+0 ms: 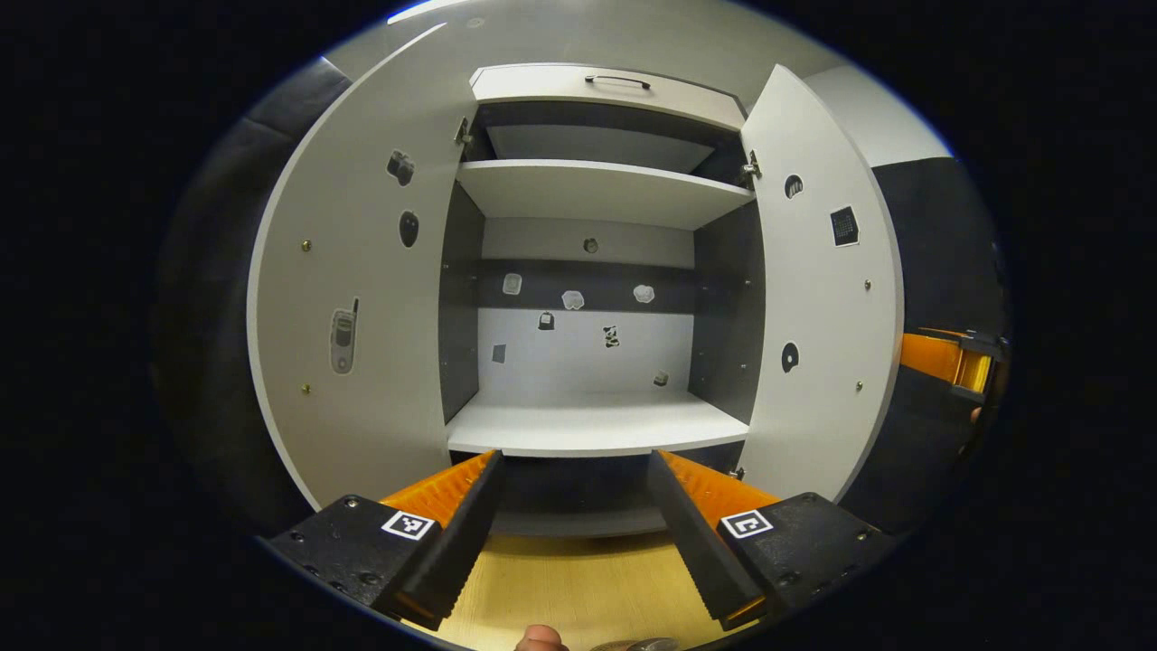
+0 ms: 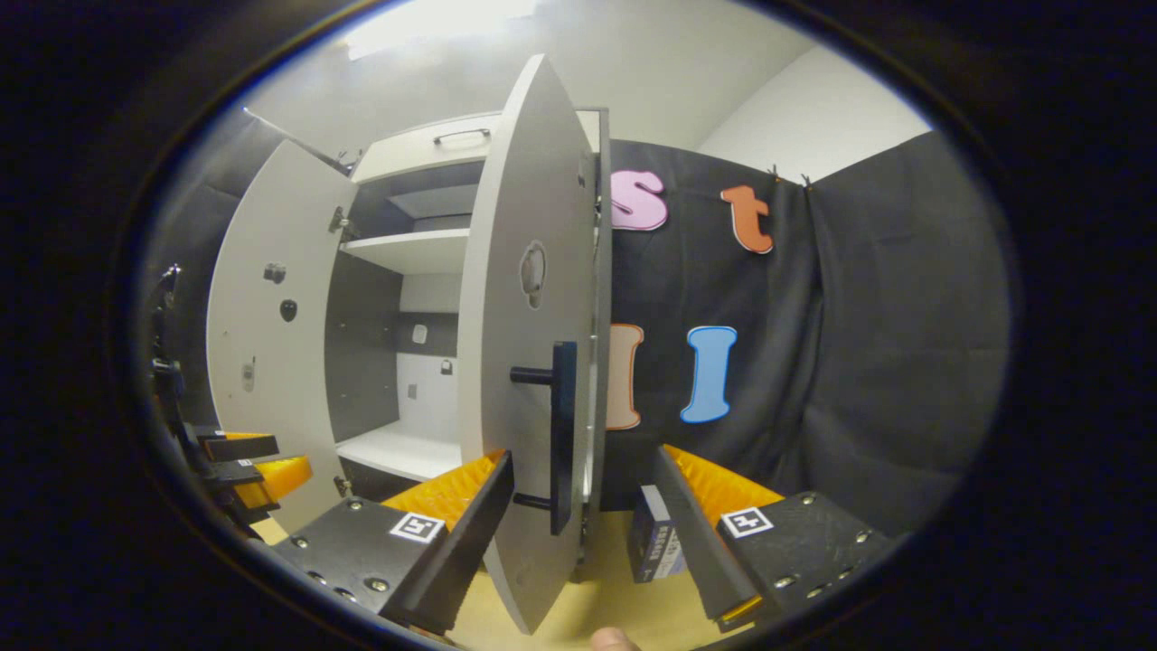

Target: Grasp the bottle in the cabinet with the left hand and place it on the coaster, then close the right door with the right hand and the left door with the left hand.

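Right gripper (image 2: 578, 506) gaping, released, straddling right door (image 2: 520, 362) edge; handle (image 2: 562, 425) at 12 o'clock. Push door flat, steadily. Left gripper (image 1: 574, 520) released. Bottle, coaster: unseen; cabinet shelves (image 1: 587, 425) bare.

The open cabinet (image 1: 587, 271) is faced squarely from near in the left gripper view; its right door (image 2: 529, 344) is seen edge-on, close, from the right in the right gripper view.
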Available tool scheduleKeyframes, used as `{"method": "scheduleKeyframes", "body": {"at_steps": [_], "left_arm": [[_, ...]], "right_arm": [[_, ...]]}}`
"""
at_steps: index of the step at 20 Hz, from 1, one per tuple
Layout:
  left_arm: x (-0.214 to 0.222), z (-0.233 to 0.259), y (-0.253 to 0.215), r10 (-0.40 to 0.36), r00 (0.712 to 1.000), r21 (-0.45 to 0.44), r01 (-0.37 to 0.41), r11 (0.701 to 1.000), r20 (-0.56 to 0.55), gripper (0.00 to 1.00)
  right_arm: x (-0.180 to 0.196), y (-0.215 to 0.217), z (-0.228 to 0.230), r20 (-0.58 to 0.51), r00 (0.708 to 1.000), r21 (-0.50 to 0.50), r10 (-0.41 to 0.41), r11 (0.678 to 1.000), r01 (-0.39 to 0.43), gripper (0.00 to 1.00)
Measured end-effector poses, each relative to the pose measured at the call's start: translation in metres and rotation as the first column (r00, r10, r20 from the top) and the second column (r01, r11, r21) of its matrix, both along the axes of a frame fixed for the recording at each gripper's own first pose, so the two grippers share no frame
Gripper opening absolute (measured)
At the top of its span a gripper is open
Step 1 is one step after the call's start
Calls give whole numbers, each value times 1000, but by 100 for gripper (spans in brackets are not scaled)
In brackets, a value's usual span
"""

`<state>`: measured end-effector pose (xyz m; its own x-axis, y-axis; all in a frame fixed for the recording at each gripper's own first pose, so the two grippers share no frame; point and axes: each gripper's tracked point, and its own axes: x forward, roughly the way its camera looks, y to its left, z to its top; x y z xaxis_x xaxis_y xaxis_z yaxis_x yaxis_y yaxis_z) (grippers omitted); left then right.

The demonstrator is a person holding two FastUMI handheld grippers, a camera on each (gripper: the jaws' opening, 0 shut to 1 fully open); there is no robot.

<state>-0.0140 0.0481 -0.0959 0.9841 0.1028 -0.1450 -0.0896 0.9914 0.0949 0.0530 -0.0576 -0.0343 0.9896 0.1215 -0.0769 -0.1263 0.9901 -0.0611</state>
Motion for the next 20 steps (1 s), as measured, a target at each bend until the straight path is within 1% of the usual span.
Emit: {"method": "scheduleKeyframes", "body": {"at_steps": [5, 9, 10, 11, 12, 13, 14, 17, 18, 19, 20], "left_arm": [[-8, 1, 16, 38, 999, 17, -38, 999, -2, 99], [-13, 1, 25, 59, 998, 10, -59, 998, -1, 99], [-15, 0, 27, 64, 998, 8, -64, 998, -4, 99], [-16, 0, 29, 68, 998, 8, -68, 998, -6, 99], [-18, 0, 31, 71, 997, 10, -71, 997, -6, 99], [-19, 0, 33, 75, 997, 14, -75, 997, -6, 99], [-21, 0, 36, 81, 997, 18, -81, 997, -6, 99], [-28, 2, 46, 106, 994, 27, -106, 994, -3, 99], [-29, 2, 49, 113, 994, 26, -113, 993, -2, 99], [-32, 2, 51, 121, 993, 24, -121, 992, -1, 98], [-35, 2, 54, 129, 992, 23, -128, 991, -1, 99]], "right_arm": [[6, 24, -4, -15, 999, 11, 49, 999, -49, 95], [13, 45, -6, -28, 996, 7, 85, 996, -85, 96], [15, 51, -6, -30, 995, 7, 96, 995, -95, 93], [14, 57, -6, -34, 993, 11, 110, 994, -110, 96], [15, 66, -5, -32, 991, 19, 131, 991, -131, 95], [16, 76, -3, -25, 988, 23, 155, 988, -154, 93], [16, 87, 0, -19, 984, 22, 177, 984, -176, 95], [17, 108, 1, -14, 976, 13, 218, 976, -218, 93], [16, 115, 2, -12, 973, 11, 231, 973, -230, 95], [14, 122, 0, -14, 970, 10, 242, 970, -242, 93], [13, 128, 0, -17, 967, 8, 253, 967, -253, 95]]}}
